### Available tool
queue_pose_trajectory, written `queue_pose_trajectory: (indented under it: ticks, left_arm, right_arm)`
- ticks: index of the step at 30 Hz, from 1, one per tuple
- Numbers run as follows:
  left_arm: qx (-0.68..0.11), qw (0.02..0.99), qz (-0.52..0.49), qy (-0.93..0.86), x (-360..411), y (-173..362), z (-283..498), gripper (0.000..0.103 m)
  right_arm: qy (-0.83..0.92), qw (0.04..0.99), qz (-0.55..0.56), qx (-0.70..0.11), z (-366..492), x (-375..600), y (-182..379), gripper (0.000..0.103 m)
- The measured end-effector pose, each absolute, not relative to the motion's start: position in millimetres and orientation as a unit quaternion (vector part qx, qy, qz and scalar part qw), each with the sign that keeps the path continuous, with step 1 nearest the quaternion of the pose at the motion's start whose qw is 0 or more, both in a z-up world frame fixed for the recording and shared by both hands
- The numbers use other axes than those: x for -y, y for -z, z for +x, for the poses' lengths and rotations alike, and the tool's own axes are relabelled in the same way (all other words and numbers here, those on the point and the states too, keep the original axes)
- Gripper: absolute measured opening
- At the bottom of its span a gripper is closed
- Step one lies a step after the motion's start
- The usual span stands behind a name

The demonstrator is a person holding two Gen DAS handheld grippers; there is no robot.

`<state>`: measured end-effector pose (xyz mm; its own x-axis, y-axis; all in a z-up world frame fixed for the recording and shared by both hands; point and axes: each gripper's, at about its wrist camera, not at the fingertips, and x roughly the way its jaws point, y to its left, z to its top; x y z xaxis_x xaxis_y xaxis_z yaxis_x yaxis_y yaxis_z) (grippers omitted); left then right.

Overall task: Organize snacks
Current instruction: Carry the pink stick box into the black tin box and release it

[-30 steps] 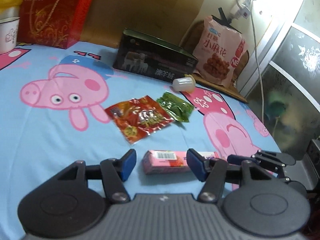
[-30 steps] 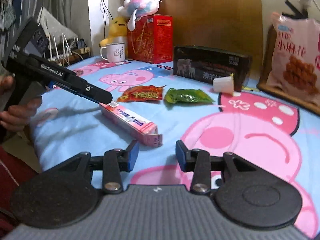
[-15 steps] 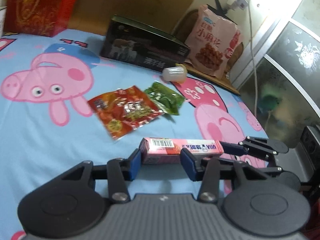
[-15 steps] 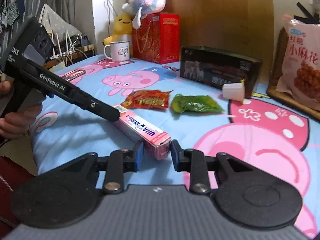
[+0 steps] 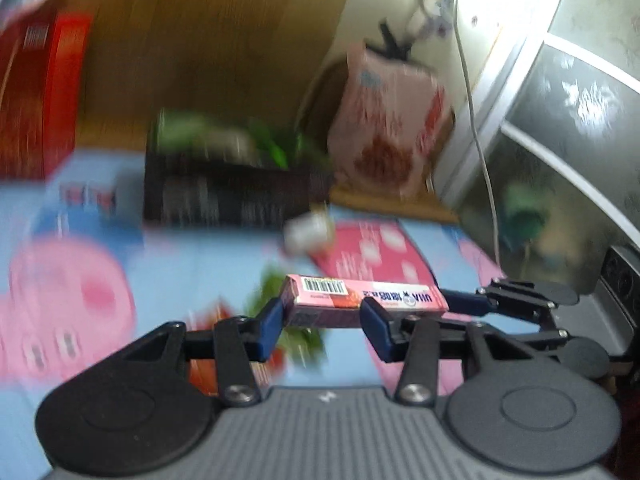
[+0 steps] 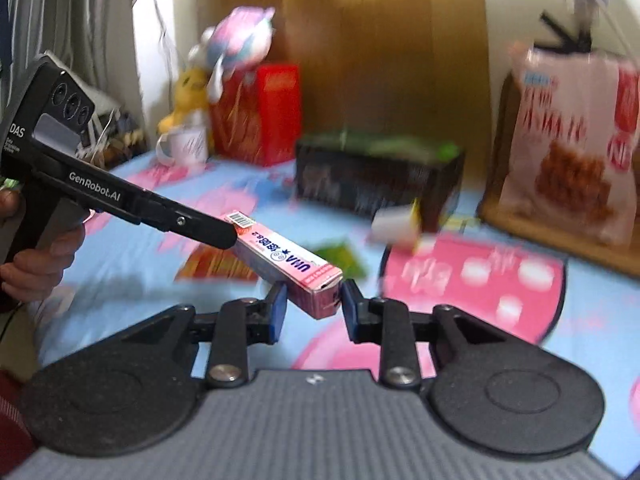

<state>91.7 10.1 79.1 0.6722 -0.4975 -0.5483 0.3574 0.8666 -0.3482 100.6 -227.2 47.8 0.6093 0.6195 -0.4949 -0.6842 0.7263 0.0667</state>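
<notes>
Blue bedding [image 6: 600, 320] with pink pig prints fills my view, backed by a wooden panel [image 6: 380, 40]. Against it I see a big pink snack bag [image 6: 572, 140], a red box [image 6: 264, 112] and a black box [image 6: 376, 180], all blurred. My left gripper [image 5: 320, 320] is clamped on the barcode end of a long pink box [image 5: 384, 300], and my right gripper [image 6: 313, 308] is clamped on its other end, so it hangs level between them above the bedding. Below it lie a red packet [image 6: 216, 264] and a green packet [image 6: 340, 258].
</notes>
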Motion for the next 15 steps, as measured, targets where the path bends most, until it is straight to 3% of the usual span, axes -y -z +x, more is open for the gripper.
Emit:
queue_pose_trajectory:
  ticks: [7,15]
  left_arm:
    - [-0.299,0.931,-0.103,0.183,-13,-108,190,0.042]
    - [-0.309,0.941,-0.093,0.103,-7,-82,271,0.049]
  right_arm:
    - [-0.341,0.914,-0.032,-0.216,197,205,-67,0.033]
    - [-0.251,0.94,-0.007,-0.23,285,183,-49,0.035]
